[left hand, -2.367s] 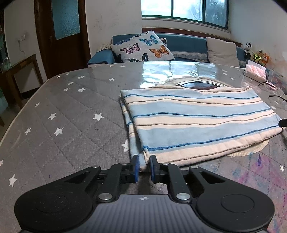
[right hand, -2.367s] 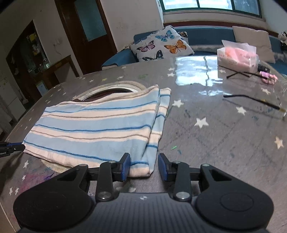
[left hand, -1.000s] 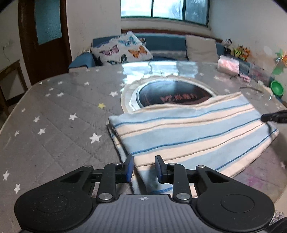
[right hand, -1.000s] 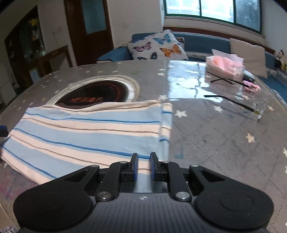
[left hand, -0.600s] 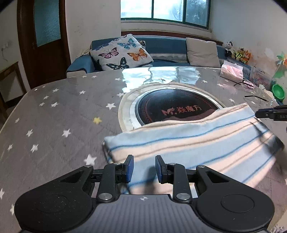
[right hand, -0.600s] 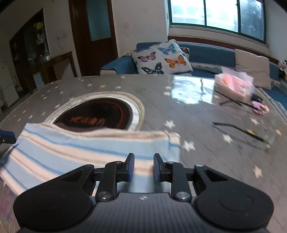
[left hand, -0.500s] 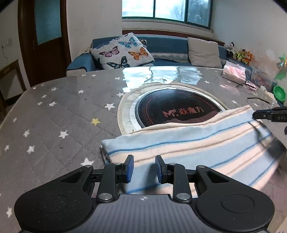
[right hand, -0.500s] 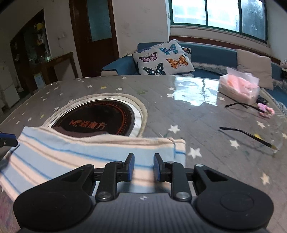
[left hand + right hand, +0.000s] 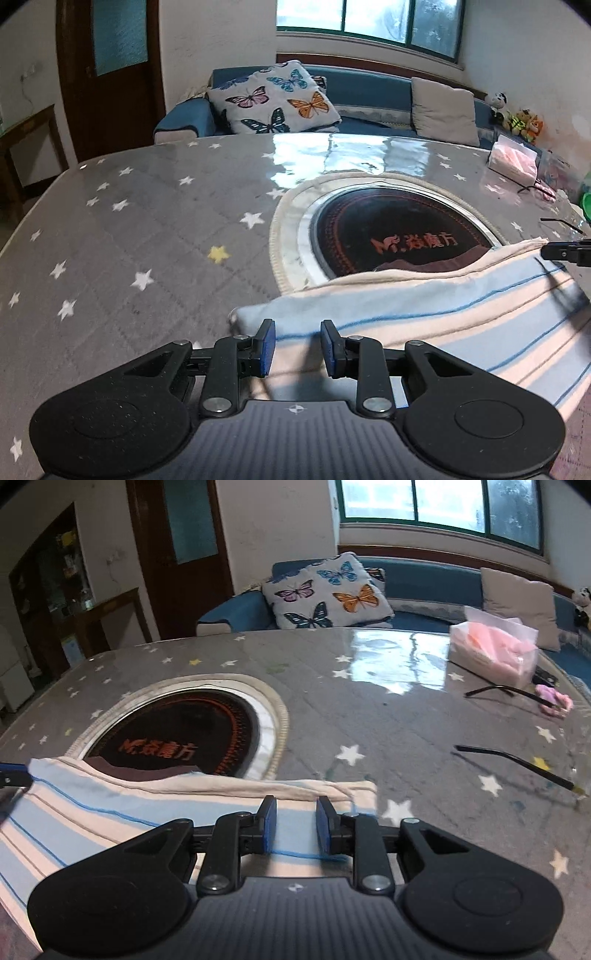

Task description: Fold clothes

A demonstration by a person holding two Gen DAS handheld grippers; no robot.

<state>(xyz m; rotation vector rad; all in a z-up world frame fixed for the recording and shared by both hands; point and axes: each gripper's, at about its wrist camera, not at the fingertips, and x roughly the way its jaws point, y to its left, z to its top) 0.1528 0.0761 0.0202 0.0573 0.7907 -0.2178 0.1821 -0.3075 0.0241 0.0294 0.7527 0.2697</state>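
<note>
Your left gripper [image 9: 297, 349] and right gripper [image 9: 292, 825] both hang with jaws parted, gripping nothing, over opposite ends of the folded striped garment [image 9: 424, 325], which lies on the star-patterned table [image 9: 147, 236] overlapping the round hotplate [image 9: 399, 236].

Striped cloth [image 9: 461, 321] near edge hidden behind left gripper [image 9: 297, 345], seemingly.
</note>
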